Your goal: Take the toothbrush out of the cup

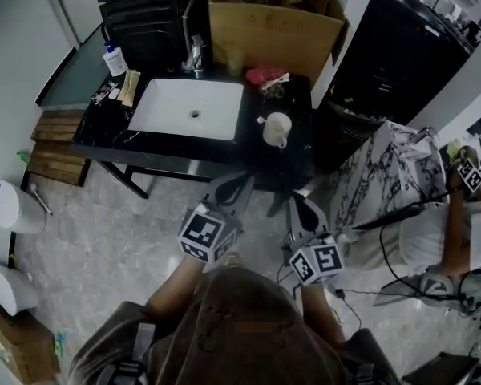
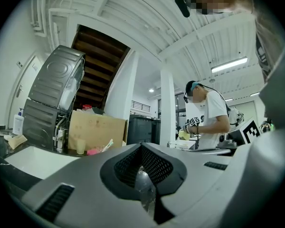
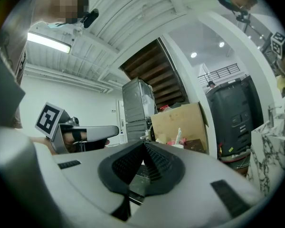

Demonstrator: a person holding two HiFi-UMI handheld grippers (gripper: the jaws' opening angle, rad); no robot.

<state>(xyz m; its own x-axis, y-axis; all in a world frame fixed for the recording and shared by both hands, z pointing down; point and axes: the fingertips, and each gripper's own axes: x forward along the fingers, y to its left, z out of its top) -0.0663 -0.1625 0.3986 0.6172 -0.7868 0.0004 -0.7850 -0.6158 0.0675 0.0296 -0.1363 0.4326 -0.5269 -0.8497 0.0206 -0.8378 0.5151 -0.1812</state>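
While left tool [image 1: 231, 186], right tool [image 1: 301, 205] sit closed, empty | round cream cup [image 1: 277, 129] | glossy black counter [image 1: 298, 160]

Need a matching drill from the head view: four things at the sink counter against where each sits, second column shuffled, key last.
1. cream handled cup
2. white rectangular sink basin
3. brown cardboard box
4. white bottle with blue cap

A. behind the far edge of the counter
B. at the far left end
C. just right of the basin
D. sunk into the black counter

Pairs: 1-C, 2-D, 3-A, 4-B
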